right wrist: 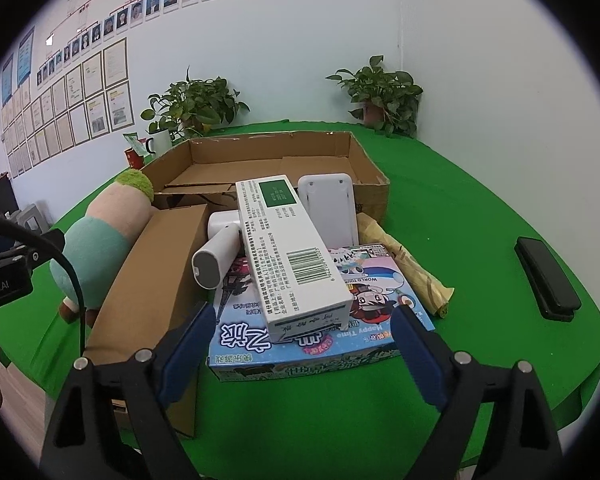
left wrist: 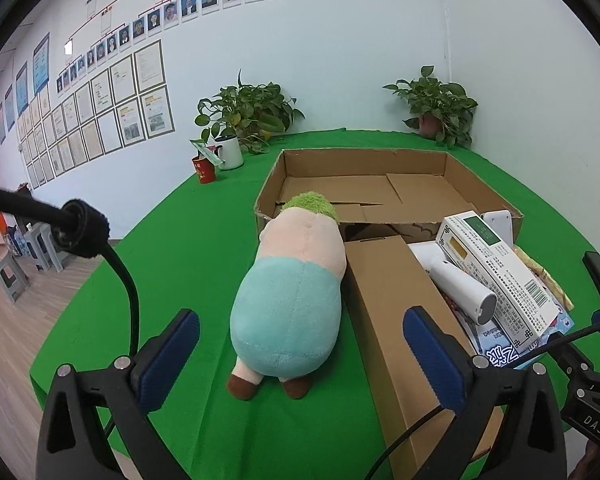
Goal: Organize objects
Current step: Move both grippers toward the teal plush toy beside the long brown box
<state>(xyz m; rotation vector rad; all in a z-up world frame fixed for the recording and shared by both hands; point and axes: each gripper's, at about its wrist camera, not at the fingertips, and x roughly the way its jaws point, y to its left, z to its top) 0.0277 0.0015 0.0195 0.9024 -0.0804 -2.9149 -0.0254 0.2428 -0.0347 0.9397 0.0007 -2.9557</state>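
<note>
Where legible, "Happy Time" on game box [right wrist: 300, 344]

Office corner with white walls and a green-covered table

The pale white wall [left wrist: 340, 60] carries a row of small portrait photos [left wrist: 204, 0] above a grid of framed paper documents [left wrist: 100, 120]; two leafy green potted plants [left wrist: 248, 112] stand at the far edge of the round table draped in bright green cloth [left wrist: 188, 240], near a white mug [left wrist: 230, 152] and red cup [left wrist: 205, 169]. Grey plastic stools [left wrist: 10, 276] sit on the light wood-plank floor [left wrist: 16, 340] at left.
</note>
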